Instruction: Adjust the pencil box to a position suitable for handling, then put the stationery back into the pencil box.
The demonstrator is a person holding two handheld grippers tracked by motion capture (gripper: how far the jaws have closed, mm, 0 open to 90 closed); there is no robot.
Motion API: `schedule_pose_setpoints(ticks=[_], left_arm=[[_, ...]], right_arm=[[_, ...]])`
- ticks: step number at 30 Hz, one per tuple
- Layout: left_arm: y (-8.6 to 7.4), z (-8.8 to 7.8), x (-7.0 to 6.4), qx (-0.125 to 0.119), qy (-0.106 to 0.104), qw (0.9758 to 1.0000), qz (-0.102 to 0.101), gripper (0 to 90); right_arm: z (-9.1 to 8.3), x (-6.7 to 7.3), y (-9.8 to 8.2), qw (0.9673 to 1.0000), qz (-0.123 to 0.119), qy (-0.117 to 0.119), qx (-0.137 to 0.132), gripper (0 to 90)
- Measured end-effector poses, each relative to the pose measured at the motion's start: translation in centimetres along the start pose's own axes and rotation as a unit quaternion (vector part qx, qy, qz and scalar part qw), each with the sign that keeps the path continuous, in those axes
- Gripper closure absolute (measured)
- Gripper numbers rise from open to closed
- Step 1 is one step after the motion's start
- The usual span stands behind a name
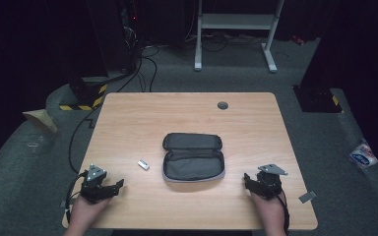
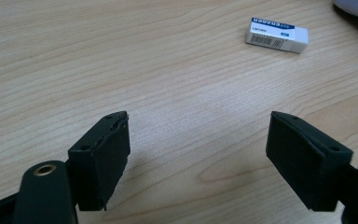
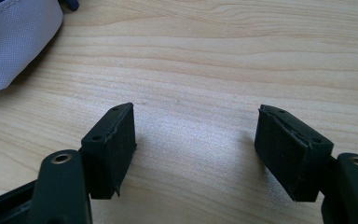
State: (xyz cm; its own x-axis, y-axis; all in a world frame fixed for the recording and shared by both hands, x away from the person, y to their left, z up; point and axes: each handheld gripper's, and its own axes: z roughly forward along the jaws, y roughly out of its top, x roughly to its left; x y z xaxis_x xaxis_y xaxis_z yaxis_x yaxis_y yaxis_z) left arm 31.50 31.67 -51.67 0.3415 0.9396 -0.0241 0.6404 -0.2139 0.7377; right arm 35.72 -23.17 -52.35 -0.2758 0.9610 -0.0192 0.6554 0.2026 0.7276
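Eraser [image 1: 143, 164] on table [image 1: 128, 118], just left of open case [image 1: 193, 164].

Pencil cases: one, a grey zip pouch [image 1: 193, 157] lying open mid-table.
Erasers: one, a small white boxed eraser [image 1: 143, 164] just left of the pouch.
Grippers: two, left gripper [image 1: 112, 188] and right gripper [image 1: 250, 182], one per hand.
Tables: one wooden table [image 1: 128, 118].
Cable holes: one round grommet [image 1: 222, 105] near the far edge.
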Motion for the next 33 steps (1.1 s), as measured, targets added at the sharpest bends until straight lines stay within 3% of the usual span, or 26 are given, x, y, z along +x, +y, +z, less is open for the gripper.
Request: schedule_pose_setpoints(ticks=[15,24,33], left_arm=[[1.2,0.6,-2.5,-0.014,-0.017,0.9996,0.019,23.3],[1.9,2.0,-4.7,-0.004,-0.040,0.9984,0.041,24.3],[2.4,2.9,-5.6,-0.006,-0.047,0.9982,0.036,26.6]], right_arm=[[0.0,0.0,0.0,1.0000,0.000,0.000,0.001,28.9],[0.0,0.0,0.0,1.0000,0.002,-0.003,0.000,29.1],[0.0,0.1,0.0,1.0000,0.006,-0.005,0.000,29.3]])
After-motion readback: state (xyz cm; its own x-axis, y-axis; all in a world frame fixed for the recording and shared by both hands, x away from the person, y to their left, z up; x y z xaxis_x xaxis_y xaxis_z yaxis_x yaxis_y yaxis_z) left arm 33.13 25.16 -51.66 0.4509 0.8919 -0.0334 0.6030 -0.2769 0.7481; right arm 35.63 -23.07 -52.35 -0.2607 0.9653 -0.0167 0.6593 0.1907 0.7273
